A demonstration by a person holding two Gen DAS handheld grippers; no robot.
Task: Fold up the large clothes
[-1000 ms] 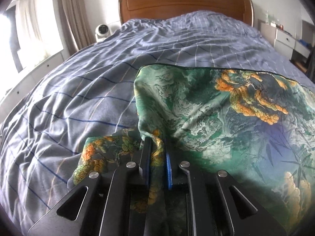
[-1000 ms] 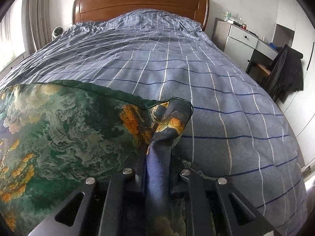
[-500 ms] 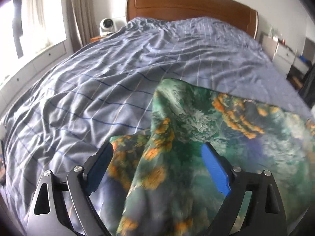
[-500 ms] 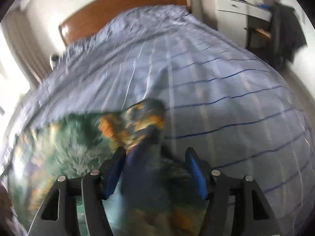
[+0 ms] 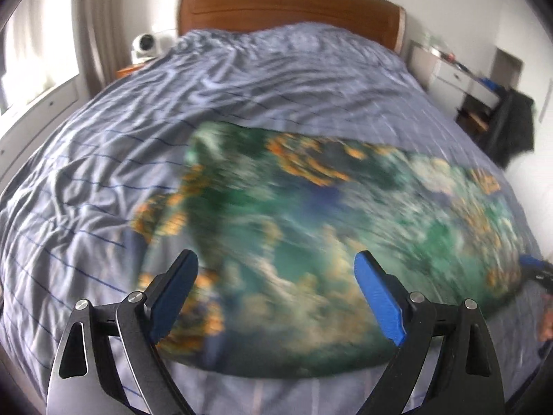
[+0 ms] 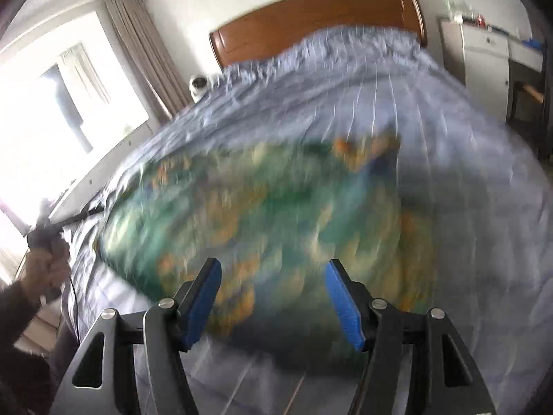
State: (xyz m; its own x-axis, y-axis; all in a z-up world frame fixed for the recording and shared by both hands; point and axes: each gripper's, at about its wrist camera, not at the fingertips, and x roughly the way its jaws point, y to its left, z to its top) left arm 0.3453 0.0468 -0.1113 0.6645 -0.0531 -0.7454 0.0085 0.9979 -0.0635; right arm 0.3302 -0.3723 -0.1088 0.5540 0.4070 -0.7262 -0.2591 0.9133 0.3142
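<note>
Both grippers point down at a slant over the foot of the bed (image 5: 103,145). The left gripper (image 5: 276,269) has its jaws wide apart, with nothing between its blue pads (image 5: 376,290). The right gripper (image 6: 271,276) also has its jaws apart, less wide, and they hold nothing. At the left edge of the right wrist view a hand (image 6: 45,269) in a dark sleeve grips the handle of the other gripper. The cloth (image 5: 328,228) lies flat on the bed near its foot edge, below both grippers and touching neither. It is a thin, smooth fabric, green with orange and pale patches, blurred in both views. The cover of the bed is blue-grey with thin dark lines and many wrinkles. The headboard (image 6: 311,24) is of brown polished wood with rounded corners.
</note>
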